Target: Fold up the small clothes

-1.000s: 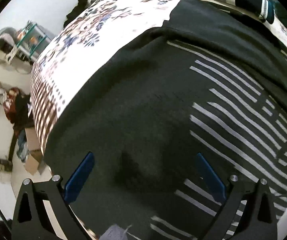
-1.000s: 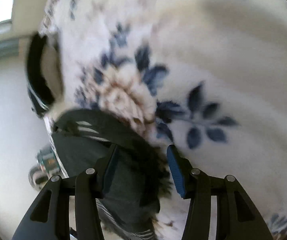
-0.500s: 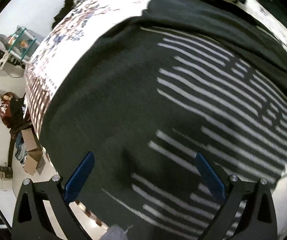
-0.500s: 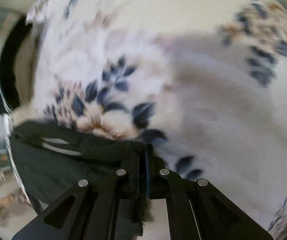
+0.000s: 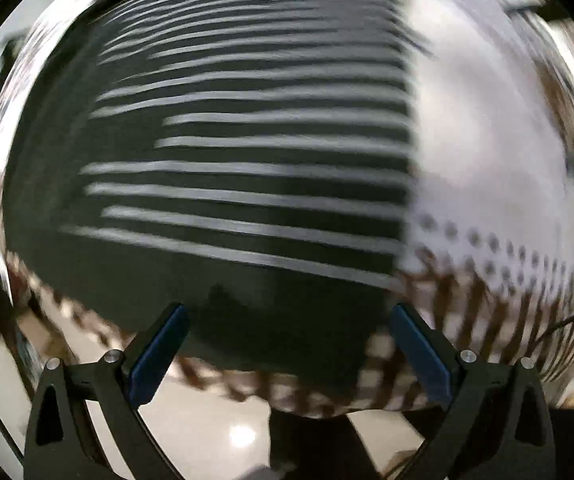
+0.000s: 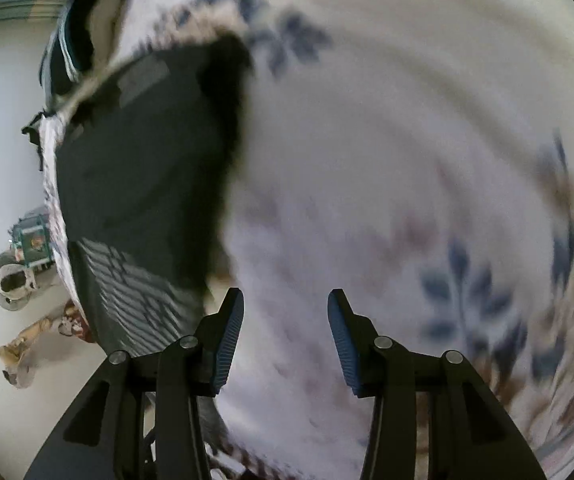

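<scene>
A black garment with white stripes [image 5: 223, 184] lies spread flat on a floral bedspread [image 5: 483, 152]. In the left wrist view it fills the middle, and my left gripper [image 5: 287, 332] hangs open and empty over its near hem at the bed's edge. In the right wrist view the same garment [image 6: 135, 184] lies to the left, with its folded black edge running down the frame. My right gripper [image 6: 285, 320] is open and empty over bare bedspread [image 6: 407, 160], just right of that edge. Both views are blurred by motion.
The bed's patterned edge [image 5: 467, 320] drops to a pale floor [image 5: 207, 420] near the left gripper. In the right wrist view, dark folded clothes [image 6: 71, 44] lie at the bed's far end, and a fan [image 6: 11, 284] and clutter stand on the floor at left.
My right gripper, shut on the garment's edge half a second ago, has let go and opened, now over bare bedspread. My left gripper stayed open and swung toward the garment's hem.
</scene>
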### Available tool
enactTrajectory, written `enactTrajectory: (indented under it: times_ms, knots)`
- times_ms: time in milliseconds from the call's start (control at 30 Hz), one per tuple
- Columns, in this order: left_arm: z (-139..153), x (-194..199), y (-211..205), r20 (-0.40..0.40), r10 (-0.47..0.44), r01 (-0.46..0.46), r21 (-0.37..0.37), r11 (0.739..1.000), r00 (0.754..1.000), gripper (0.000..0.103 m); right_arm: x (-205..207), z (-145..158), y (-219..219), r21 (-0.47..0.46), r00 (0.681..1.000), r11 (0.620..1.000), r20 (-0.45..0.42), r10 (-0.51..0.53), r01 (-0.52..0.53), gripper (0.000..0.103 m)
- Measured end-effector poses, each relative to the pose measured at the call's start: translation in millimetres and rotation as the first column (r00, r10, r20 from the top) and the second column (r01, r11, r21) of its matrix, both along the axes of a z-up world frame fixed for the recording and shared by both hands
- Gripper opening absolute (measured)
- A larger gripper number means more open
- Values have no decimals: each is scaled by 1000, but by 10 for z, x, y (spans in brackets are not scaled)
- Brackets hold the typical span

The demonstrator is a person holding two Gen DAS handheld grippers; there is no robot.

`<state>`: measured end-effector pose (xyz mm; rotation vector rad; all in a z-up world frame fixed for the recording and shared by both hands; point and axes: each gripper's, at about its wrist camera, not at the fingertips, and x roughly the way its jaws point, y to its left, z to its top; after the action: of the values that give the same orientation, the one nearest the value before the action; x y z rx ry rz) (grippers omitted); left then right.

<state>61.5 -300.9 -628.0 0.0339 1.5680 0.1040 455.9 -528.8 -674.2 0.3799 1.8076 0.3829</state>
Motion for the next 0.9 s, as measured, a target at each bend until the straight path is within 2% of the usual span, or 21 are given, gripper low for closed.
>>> enactTrajectory:
  times_ms: [33, 67, 100, 133, 200, 233, 300, 433, 567, 633, 700, 800, 833, 867, 900]
  knots:
    - [-60, 11, -87, -2, -27, 27, 6, 1000, 1000, 102, -115, -35, -54, 2, 1000, 1000, -16, -14, 14, 46]
    - [-143, 44, -185, 10, -55, 55, 8, 998, 998, 85, -223, -86, -112, 12, 998, 999, -40, -41, 42, 46]
    - [-192, 74, -233, 22, -69, 69, 7, 998, 997, 52, -289, -150, -135, 18, 997, 998, -54, -57, 58, 46]
    - [-228, 108, -261, 36, -74, 73, 8, 997, 997, 44, -337, -199, -166, 27, 994, 996, -75, -82, 85, 46]
    - [-217, 133, -269, 75, -66, 68, -24, 997, 995, 15, -346, -248, -218, 35, 990, 993, -87, -114, 117, 46]
    - [-188, 120, -273, 92, -65, 69, -41, 997, 994, 8, -327, -260, -241, 37, 990, 992, -83, -116, 120, 46]
    - [-98, 44, -285, 118, -79, 88, -69, 994, 990, 2, -243, -229, -132, 42, 992, 992, -54, -116, 118, 46]
    - [-3, -20, -161, 131, -51, 69, -132, 989, 990, 2, 221, -104, 9, 83, 988, 985, 26, -153, 151, 46]
    - [74, -27, -127, 147, -91, 109, -124, 986, 985, 2, 828, -125, 4, 155, 967, 963, 95, -237, 221, 46]
    - [102, -42, -156, 148, -102, 121, -120, 985, 984, 2, 1179, -248, 69, 226, 955, 937, 73, -288, 266, 46]
    - [126, -41, -143, 148, -90, 108, -124, 986, 985, 2, 1409, -371, 126, 260, 947, 919, 43, -319, 298, 46]
    - [201, -47, -43, 145, -62, 81, -132, 988, 988, 2, 1612, -658, 427, 292, 963, 918, -54, -265, 269, 47]
    - [213, -48, -45, 142, -55, 74, -133, 988, 988, 2, 1631, -744, 540, 247, 975, 943, -54, -216, 222, 44]
    - [237, -25, -110, 142, -51, 70, -132, 989, 989, 2, 1629, -725, 598, 164, 981, 968, 9, -192, 188, 15]
    - [251, -15, -139, 140, -47, 67, -136, 988, 989, 2, 1630, -681, 636, 124, 985, 979, 41, -166, 160, 11]
